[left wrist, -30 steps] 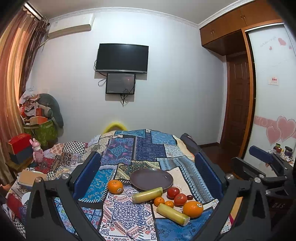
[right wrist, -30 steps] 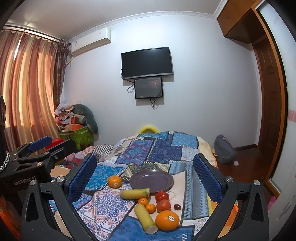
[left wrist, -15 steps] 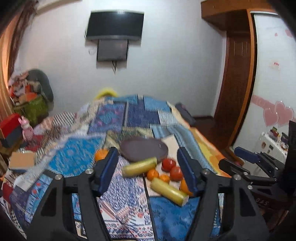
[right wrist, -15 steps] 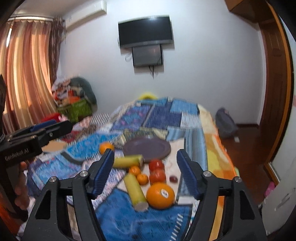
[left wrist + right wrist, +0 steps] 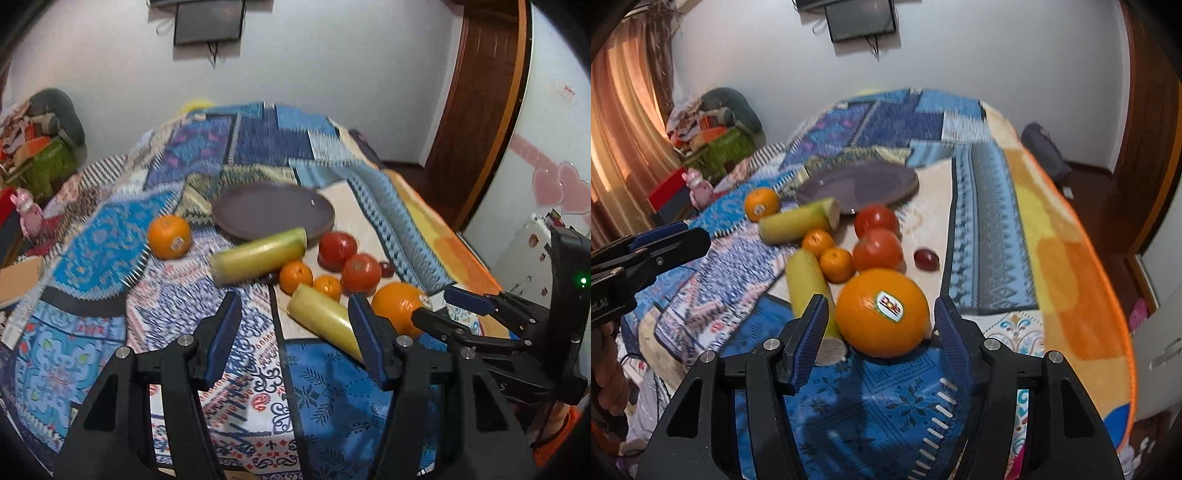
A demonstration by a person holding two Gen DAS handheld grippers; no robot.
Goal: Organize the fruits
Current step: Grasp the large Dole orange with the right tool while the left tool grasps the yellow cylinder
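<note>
Right wrist: big orange (Dole sticker) glossy, round, unblemished.

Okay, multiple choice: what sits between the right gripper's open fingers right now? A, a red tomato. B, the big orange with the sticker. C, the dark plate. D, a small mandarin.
B: in the right wrist view the large stickered orange lies between the open fingers of the right gripper, not yet clamped.
</note>
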